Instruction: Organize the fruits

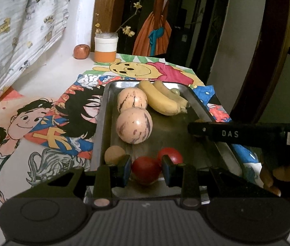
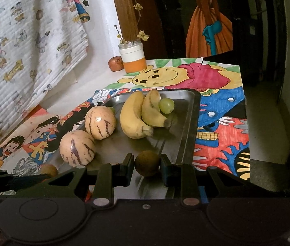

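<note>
On the metal tray [image 1: 101, 121], a red tomato [image 1: 146, 169] is framed between the spread fingers of the left gripper [image 1: 146, 171] at 6 o'clock; contact cannot be told. A brown round fruit [image 2: 147, 163] sits between the parted fingers of the right gripper [image 2: 147, 167], seemingly not pinched. A grasping step is judged in hand. Next, closing gently on each fruit is called for.

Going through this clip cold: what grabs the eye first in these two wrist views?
A metal tray of fruit on bright cartoon drawings: two striped pepino melons on its left, two bananas with a green grape at the back. Each gripper brackets something: the left gripper a red tomato, the right gripper a small brown fruit. An orange-and-white jar with dried flowers stands behind.
</note>
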Available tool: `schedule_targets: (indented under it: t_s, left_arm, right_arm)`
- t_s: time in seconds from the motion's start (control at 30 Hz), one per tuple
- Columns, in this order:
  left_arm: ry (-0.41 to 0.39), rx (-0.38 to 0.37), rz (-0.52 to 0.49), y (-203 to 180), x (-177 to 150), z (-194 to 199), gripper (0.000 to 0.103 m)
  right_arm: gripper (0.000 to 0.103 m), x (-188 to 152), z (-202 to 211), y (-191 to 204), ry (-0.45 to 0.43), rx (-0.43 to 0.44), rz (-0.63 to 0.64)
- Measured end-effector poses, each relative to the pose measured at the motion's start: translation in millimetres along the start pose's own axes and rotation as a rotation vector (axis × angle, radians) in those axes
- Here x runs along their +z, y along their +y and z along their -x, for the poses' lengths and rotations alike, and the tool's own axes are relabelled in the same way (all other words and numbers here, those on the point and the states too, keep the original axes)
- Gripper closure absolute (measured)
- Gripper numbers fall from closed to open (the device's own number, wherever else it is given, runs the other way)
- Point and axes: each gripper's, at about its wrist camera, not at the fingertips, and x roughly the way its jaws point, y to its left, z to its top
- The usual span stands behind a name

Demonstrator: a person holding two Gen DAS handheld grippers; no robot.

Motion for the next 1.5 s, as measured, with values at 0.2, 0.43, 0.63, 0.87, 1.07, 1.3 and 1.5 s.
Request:
schedule_targets:
  t_s: [0.2,0.43,0.63,0.87,1.07,1.3,1.5]
  left_arm:
    - [0.002,0.003,0.001,-1.0,-1.3,0.7,0.068]
    - [0.001,0.0,0.009,0.0,-2.6,0.7,0.068]
    - [0.001,-0.002,0.014,0.6,-3.3,0.7,0.067]
    - [0.005,-0.012,0.024,0.8,-4.2,1.0,0.06]
    - [0.0,-0.005,0.029,0.0,-5.0,5.0,0.043]
    - [-0.023,0.005,0.056,4.7,-3.7,14.1,0.036]
    - [-0.051,0.02,0.055,5.1,-2.8,23.5,0.02]
  right_arm:
    - [0.073,0.1,-3.0,0.6,-0.003,-0.005,0.0]
    - [0.072,-1.7,-2.9,-2.0,-0.01,-0.003,-0.022]
    - [0.07,-2.3,-1.8,-3.0,-0.016,-0.004,-0.034]
    - [0.065,-2.4,-0.2,-2.1,-0.016,-0.003,-0.035]
    - [0.054,-1.0,4.1,0.6,-0.02,0.005,-0.039]
    - [0.04,2.6,11.4,7.2,-0.041,0.019,-0.032]
    - [0.017,4.5,18.6,4.1,-0.061,0.001,-0.053]
